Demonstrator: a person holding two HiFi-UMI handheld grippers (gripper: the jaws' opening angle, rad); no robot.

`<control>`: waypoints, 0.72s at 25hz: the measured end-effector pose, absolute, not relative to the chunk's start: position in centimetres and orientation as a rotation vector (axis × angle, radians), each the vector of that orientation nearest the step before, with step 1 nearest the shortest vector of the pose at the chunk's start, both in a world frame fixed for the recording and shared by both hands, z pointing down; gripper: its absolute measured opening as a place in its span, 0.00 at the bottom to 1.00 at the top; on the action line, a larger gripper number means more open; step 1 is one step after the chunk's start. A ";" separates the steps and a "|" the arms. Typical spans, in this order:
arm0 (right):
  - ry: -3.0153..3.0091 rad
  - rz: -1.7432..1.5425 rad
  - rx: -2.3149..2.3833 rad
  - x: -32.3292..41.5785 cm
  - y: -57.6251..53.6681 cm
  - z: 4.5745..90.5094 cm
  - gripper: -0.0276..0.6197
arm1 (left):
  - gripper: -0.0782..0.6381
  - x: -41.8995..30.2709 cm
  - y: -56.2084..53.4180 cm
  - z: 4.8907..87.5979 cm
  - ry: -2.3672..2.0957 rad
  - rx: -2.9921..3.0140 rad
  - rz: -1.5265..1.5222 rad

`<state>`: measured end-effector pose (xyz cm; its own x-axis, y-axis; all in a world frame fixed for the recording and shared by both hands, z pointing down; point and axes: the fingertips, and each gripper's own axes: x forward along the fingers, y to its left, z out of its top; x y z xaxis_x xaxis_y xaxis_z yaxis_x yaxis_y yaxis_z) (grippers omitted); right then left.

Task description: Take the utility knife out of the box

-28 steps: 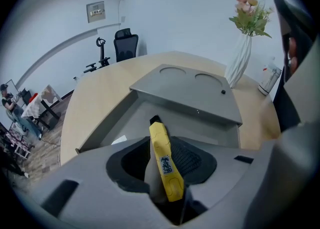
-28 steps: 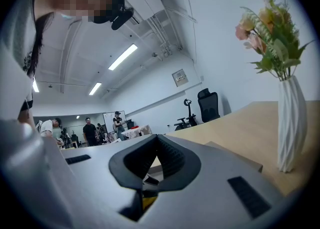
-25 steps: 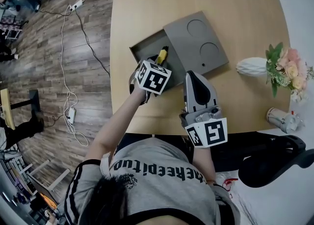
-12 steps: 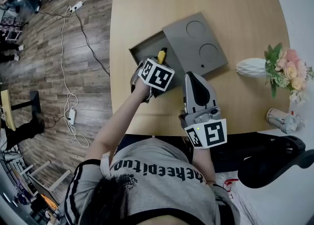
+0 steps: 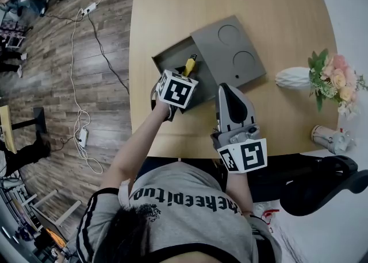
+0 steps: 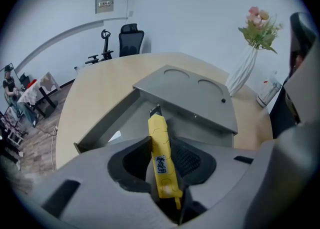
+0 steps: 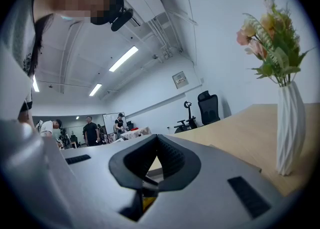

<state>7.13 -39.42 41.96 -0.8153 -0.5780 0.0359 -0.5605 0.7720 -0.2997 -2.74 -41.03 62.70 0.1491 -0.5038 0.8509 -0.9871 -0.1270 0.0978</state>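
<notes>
A grey box (image 5: 171, 56) lies on the wooden table, its lid (image 5: 230, 49) slid off toward the right so the tray stands open. My left gripper (image 5: 183, 77) hangs over the tray, pointing steeply down. The yellow utility knife (image 6: 161, 160) sits between its pads, which press on the knife's sides while the jaws are closing. The blade end (image 5: 190, 62) sticks out over the tray. My right gripper (image 5: 225, 88) rests level near the table's front edge, just right of the box, shut with nothing in it.
A white vase of flowers (image 5: 296, 77) lies on the table's right side, with a small can (image 5: 328, 136) nearer the corner. A black office chair (image 5: 322, 181) stands at the right. Cables run across the floor on the left.
The left gripper shifted slightly over the tray and back, with the knife still between its jaws. The right gripper has not moved.
</notes>
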 end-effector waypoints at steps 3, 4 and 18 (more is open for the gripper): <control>2.900 -0.449 -0.938 7.1 -39.1 41.6 0.05 | 0.29 -2.6 -40.6 61.5 -1.462 1.771 0.857; 2.899 -0.444 -0.940 7.1 -39.0 41.5 0.05 | 0.29 -2.5 -40.4 61.1 -1.470 1.787 0.848; 2.898 -0.389 -0.974 6.2 -36.1 40.7 0.05 | 0.29 -4.2 -38.4 52.1 -1.674 2.055 0.511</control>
<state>6.21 -36.15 40.65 -0.7986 -0.6015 0.0236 -0.5864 0.7685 -0.2559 -4.17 -38.42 52.14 0.1996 -0.8177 0.5399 -0.9798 -0.1713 0.1027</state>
